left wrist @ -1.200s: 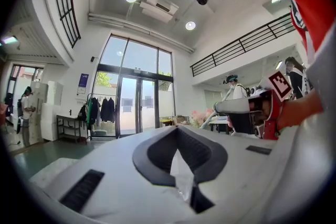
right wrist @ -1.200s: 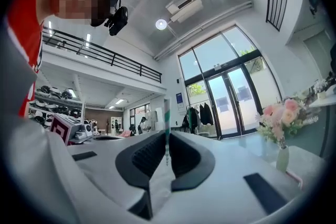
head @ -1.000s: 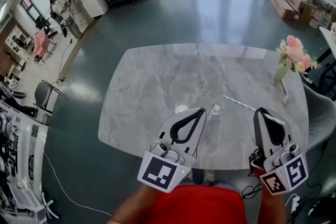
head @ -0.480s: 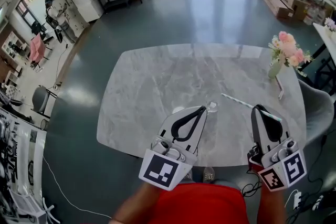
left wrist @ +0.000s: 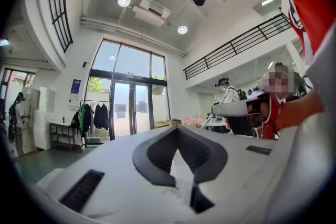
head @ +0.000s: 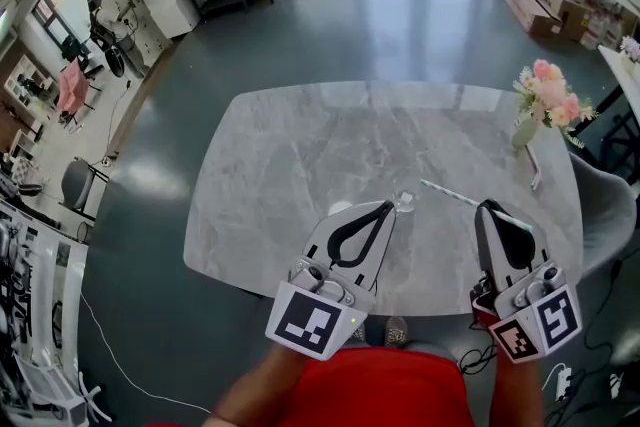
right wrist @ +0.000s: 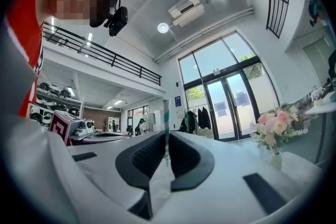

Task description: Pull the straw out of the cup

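Observation:
A white straw [head: 447, 192] with teal stripes hangs clear of the cup, over the grey marble table [head: 300, 155]. My right gripper [head: 489, 209] is shut on it near one end, and its long end points up and left. In the right gripper view the straw [right wrist: 166, 131] stands upright between the closed pads. A small clear cup [head: 403, 203] stands on the table just past the tip of my left gripper [head: 386, 209]; whether they touch I cannot tell. In the left gripper view the left gripper [left wrist: 177, 131] has its pads meeting at the tips and the cup is hidden.
A vase of pink flowers [head: 545, 100] stands at the table's right edge, and shows at the right of the right gripper view as flowers [right wrist: 275, 126]. A small white object [head: 343, 208] lies left of my left gripper. A grey chair [head: 608, 215] stands beside the table's right side.
The head view has shifted slightly. The left gripper's tip now sits a little nearer the cup in the picture. The right gripper keeps the straw and has not moved.

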`<action>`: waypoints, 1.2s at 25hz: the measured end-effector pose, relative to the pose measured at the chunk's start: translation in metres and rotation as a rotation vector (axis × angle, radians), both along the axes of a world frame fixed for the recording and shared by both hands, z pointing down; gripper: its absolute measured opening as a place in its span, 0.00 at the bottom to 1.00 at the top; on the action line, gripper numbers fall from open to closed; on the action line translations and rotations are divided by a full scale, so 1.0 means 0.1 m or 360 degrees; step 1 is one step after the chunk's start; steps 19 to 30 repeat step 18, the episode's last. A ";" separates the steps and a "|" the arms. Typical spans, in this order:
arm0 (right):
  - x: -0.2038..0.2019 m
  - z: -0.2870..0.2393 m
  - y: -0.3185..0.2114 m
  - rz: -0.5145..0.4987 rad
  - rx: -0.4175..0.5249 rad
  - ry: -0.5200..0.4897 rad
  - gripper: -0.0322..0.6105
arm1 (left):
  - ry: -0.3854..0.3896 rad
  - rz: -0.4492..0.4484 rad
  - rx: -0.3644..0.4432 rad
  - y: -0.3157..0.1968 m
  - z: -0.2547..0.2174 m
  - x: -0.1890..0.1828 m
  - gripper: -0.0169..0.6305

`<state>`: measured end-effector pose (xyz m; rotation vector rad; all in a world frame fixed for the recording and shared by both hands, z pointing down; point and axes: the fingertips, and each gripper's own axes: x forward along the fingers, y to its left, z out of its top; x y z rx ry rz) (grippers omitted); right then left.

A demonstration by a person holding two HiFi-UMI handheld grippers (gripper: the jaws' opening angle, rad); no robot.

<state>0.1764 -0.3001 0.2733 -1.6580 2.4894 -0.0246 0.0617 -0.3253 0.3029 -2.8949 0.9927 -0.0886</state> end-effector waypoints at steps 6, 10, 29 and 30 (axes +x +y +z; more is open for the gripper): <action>-0.02 0.00 0.00 -0.0017 -0.0004 0.0009 0.08 | 0.0003 0.0004 0.0001 0.01 0.01 0.01 0.07; -0.04 -0.01 0.02 -0.0025 -0.0006 0.0016 0.08 | 0.0006 0.0007 0.0002 0.02 -0.02 0.00 0.07; -0.04 -0.01 0.01 -0.0028 -0.0005 0.0027 0.08 | 0.0007 0.0017 0.0008 0.02 -0.02 0.02 0.07; -0.04 -0.01 0.01 -0.0028 -0.0005 0.0027 0.08 | 0.0007 0.0017 0.0008 0.02 -0.02 0.02 0.07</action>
